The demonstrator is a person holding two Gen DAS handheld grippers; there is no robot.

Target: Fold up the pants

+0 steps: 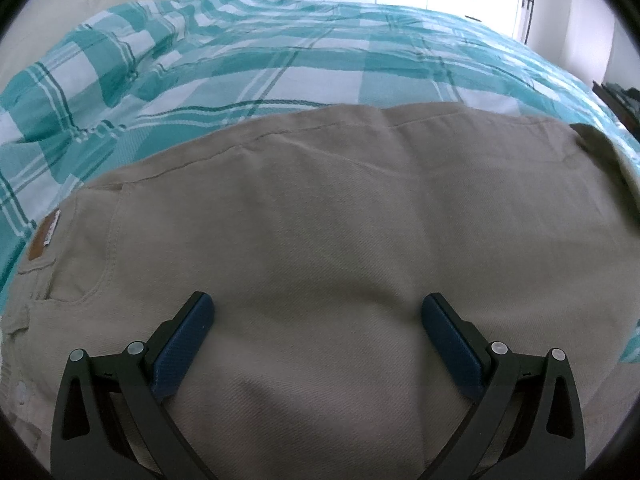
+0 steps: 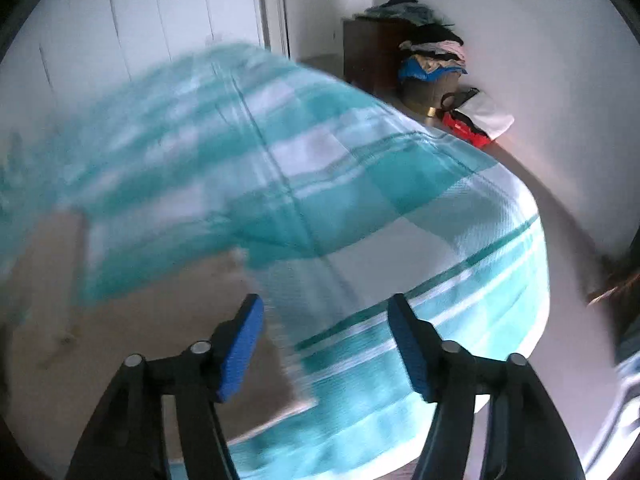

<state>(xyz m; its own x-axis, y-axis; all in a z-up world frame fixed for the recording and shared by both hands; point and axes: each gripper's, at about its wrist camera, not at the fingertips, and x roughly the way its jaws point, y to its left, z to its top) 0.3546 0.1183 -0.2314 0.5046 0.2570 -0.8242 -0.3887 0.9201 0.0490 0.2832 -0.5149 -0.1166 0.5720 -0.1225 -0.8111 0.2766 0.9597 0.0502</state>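
Fingers of both the left gripper (image 1: 318,314) and right gripper (image 2: 326,316) gape, empty; beige cotton pants (image 1: 340,232) spread beneath the left fingers, while only the right view shows a clothes pile (image 2: 434,60) far beyond its fingers.

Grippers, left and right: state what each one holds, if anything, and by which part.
Nothing is held. The left gripper is open above the khaki pants; the right gripper is open over the checked bedspread.

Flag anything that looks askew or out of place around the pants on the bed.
The pants lie mostly flat, but their far right corner is flipped over. The checked bedcover is rumpled toward the far left. Both the left gripper and right gripper are open and hold nothing.
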